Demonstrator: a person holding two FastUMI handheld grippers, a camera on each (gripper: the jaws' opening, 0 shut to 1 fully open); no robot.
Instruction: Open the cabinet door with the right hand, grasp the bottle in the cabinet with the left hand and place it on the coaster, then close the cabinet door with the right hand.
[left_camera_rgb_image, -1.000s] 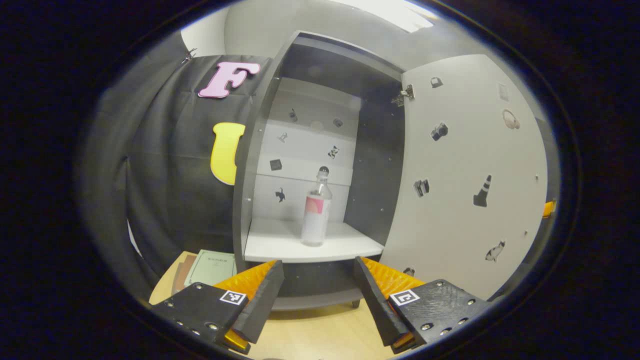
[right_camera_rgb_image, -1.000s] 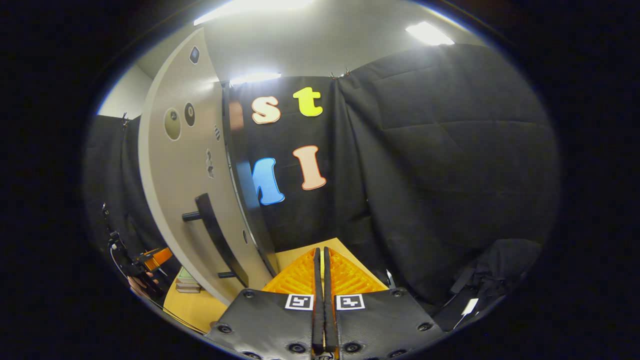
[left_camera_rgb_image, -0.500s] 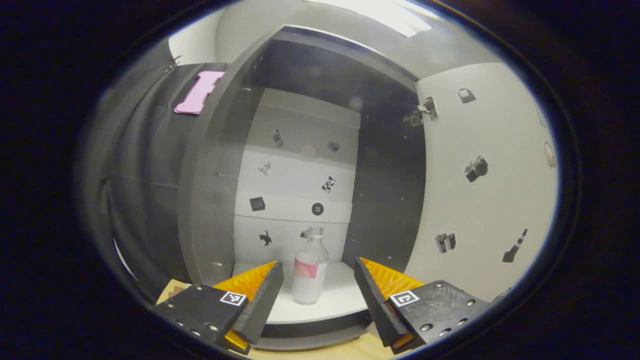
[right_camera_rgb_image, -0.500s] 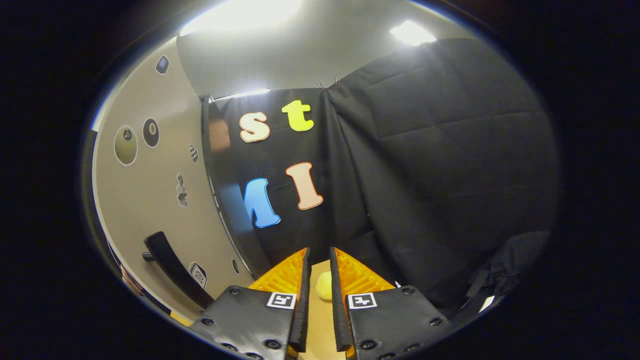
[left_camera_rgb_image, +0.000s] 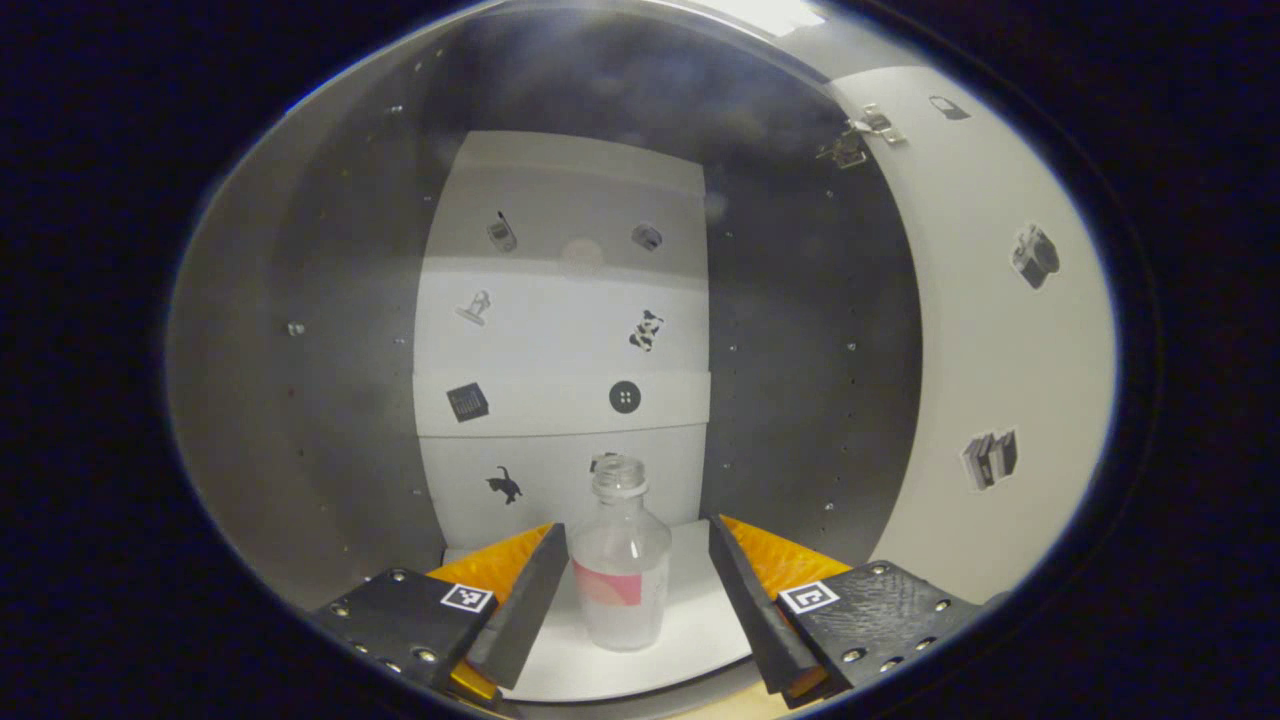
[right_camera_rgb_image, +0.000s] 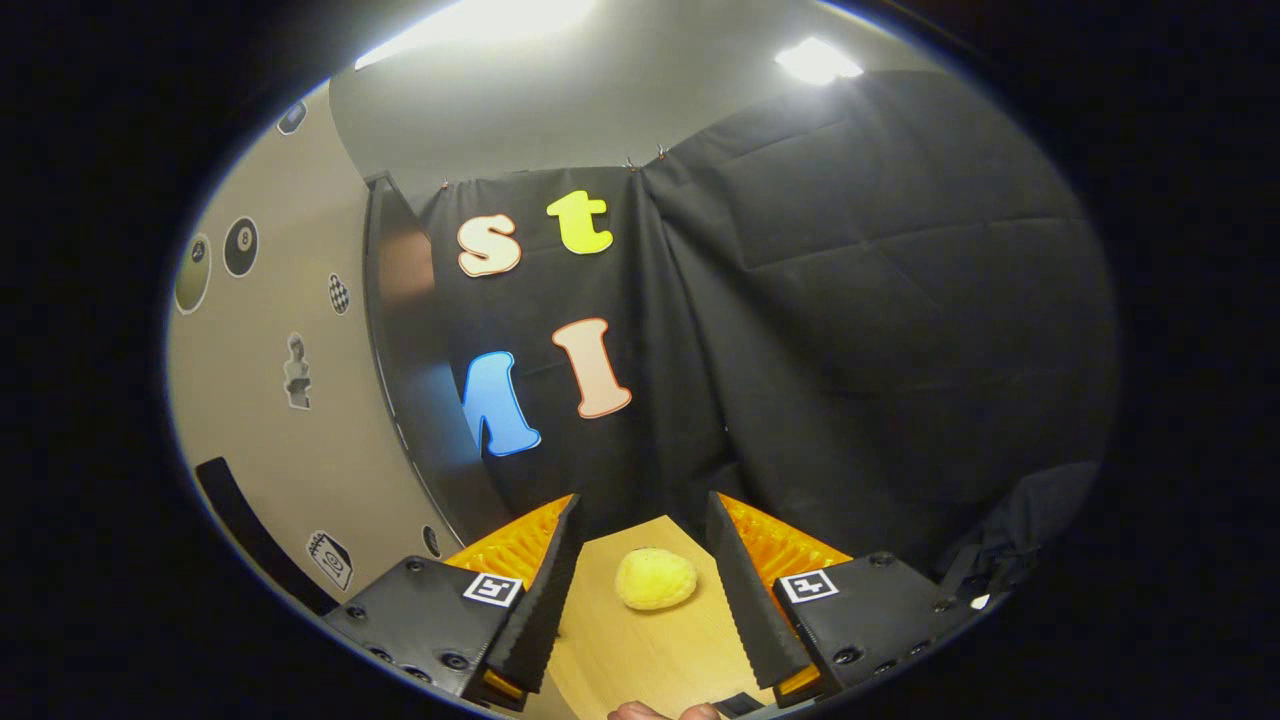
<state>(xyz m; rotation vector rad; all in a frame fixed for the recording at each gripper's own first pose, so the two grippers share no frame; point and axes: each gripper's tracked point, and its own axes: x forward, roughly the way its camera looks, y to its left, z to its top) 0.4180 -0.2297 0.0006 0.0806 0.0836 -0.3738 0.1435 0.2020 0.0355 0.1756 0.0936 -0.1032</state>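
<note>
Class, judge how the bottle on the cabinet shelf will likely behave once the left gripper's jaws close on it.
The bottle looks like thin clear plastic, so it may flex. It seems empty, so probably light. Being tall and narrow, it could tip if nudged off-centre.

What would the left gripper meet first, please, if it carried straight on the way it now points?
Most likely the bottle: it stands upright on the cabinet shelf, between the open fingers of the left gripper and not yet touched. Behind it is the cabinet's back wall.

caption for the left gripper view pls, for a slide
Open left gripper reaching into the cabinet, its fingers flanking the upright clear bottle on the white shelf.
</note>
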